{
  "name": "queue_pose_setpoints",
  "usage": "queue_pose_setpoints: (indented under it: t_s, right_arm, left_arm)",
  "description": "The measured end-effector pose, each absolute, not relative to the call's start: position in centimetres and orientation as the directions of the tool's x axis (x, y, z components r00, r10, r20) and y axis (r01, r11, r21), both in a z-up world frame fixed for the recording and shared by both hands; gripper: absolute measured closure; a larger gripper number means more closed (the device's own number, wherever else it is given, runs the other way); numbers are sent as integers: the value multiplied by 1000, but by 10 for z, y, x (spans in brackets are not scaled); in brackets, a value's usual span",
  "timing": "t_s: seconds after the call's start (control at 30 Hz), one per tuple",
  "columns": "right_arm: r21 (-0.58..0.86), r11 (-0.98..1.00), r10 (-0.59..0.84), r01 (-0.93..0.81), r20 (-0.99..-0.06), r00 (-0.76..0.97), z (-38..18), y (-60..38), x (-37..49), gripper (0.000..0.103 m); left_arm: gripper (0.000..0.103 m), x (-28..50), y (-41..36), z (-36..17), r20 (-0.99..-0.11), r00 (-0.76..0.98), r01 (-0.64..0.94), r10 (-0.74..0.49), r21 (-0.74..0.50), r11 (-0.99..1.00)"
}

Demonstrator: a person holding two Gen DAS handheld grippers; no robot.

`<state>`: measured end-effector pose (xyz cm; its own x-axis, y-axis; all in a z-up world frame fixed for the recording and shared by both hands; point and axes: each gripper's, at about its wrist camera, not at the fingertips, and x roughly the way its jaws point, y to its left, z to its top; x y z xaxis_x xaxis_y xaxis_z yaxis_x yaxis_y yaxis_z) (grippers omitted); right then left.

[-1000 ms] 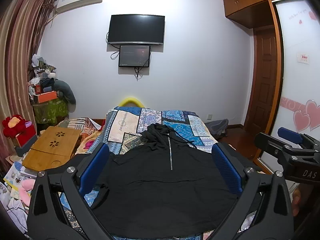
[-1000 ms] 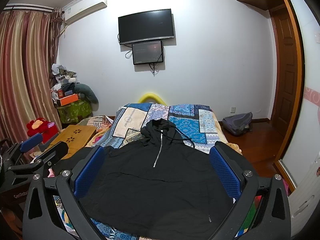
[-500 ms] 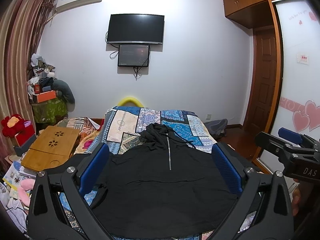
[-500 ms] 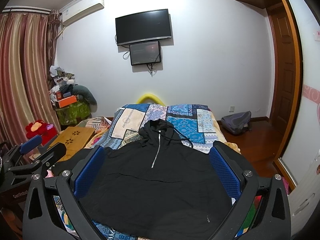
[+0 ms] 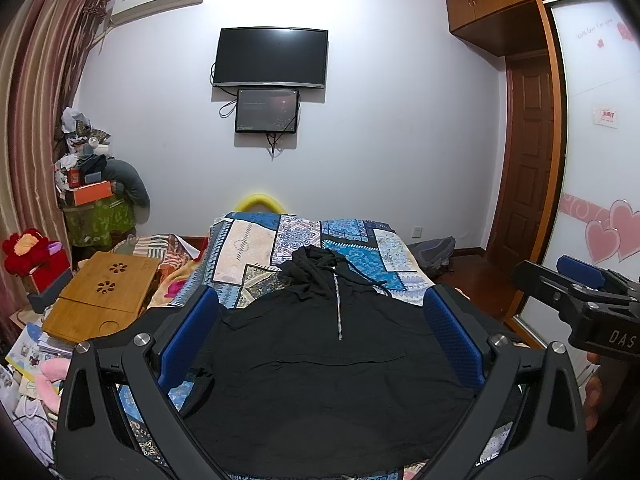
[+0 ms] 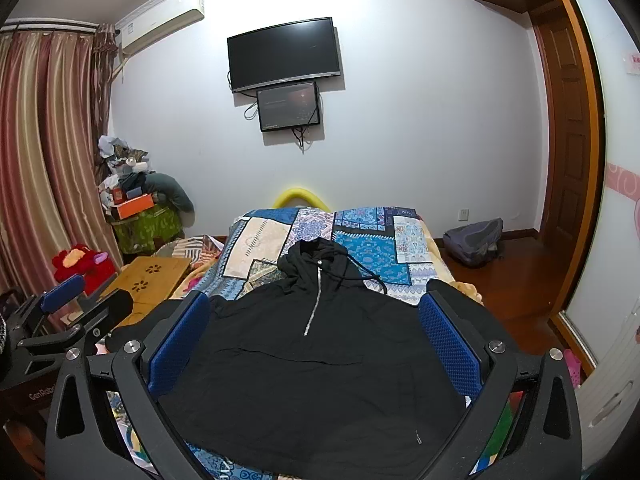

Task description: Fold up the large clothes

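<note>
Our black hoodie (image 5: 320,376) lies flat on the bed (image 5: 248,248), soft and floppy, so with both jaws spread we'd probably pinch the hem corners.

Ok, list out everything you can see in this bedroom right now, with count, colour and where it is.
hoodie: one, black, spread flat on the bed, hood toward the wall
bedspread: one, blue patchwork, covering the bed
television: one, black, on the wall
smaller screen: one, dark, just under the television
air conditioner: one, white, high on the wall
curtains: striped red and cream, far left
lap table: one, wooden, left of the bed
backpack: one, grey, on the floor by the door
door: one, brown wood, right
left gripper: one, black with blue pads, open above the hoodie
right gripper: one, black with blue pads, open above the hoodie
</note>
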<state>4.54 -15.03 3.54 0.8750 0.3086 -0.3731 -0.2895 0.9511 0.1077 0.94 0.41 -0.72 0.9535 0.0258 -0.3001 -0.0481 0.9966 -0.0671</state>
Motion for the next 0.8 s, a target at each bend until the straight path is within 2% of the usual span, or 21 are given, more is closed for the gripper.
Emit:
queue_pose_setpoints:
  t_s: [0.8]
  right_arm:
    - [115, 952, 305, -283, -386, 870, 36, -153, 49, 0]
  left_arm:
    - [0, 9, 1, -11, -303, 953, -47, 25, -67, 997]
